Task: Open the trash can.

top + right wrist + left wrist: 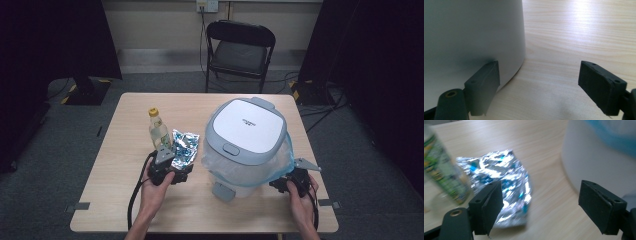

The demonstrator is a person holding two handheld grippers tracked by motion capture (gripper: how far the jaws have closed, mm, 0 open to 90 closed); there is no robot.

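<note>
A white pedal bin (245, 132) with a grey lid and a blue-edged liner bag stands on the table's right half. A crumpled silver and blue foil packet (183, 148) (501, 182) lies left of it. Beside that a clear bottle (158, 128) (442, 170) with a yellow cap stands upright. My left gripper (172, 170) (541, 207) is open just in front of the packet, its left jaw near the foil. My right gripper (286, 183) (539, 87) is open at the bin's lower right, its left jaw close to the bin wall (471, 40).
The wooden table (120, 165) has bare surface at the left and along the front edge. A black folding chair (239, 50) stands behind the table. The bin's grey pedal (223, 191) pokes out toward the front.
</note>
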